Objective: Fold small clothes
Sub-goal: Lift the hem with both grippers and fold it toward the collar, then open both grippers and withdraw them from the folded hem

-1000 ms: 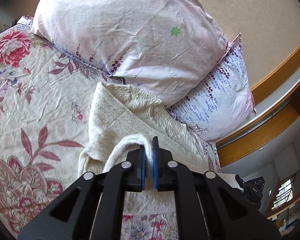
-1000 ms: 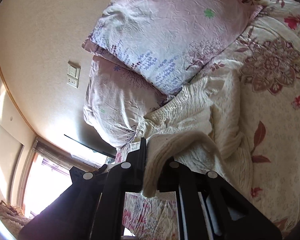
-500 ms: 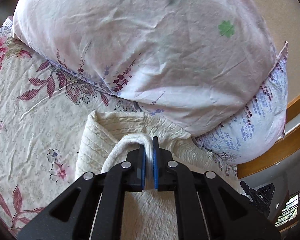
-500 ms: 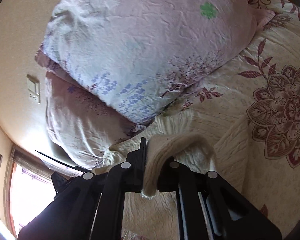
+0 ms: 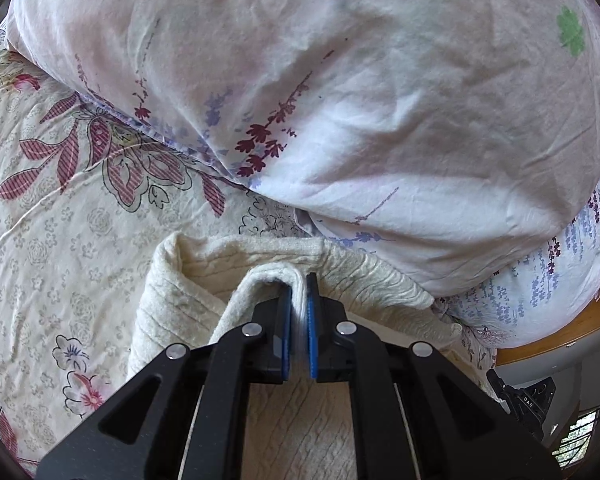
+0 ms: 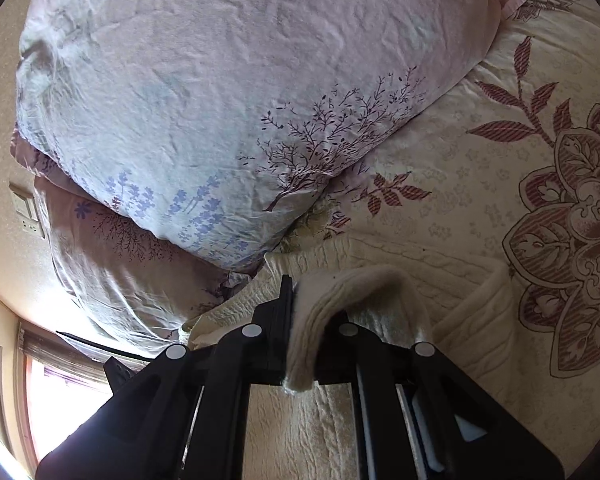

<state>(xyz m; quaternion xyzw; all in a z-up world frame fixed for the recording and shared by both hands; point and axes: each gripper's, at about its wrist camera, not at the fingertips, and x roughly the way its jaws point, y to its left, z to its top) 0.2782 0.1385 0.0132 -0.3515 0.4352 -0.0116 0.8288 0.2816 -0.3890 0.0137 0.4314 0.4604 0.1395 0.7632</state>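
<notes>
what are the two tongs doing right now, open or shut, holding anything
Left tongs: shut on a fold of the cream knit garment.
Right tongs: shut on another edge of the same garment.

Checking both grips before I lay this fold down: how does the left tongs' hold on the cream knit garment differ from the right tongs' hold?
Left tongs: cream knit garment pinched visibly between blue pads, its edge arching left. Right tongs: a thicker fold drapes over the right finger, hiding it, its tail hanging below the pads. Shared: both shut on the garment, near the pale floral pillow.
</notes>
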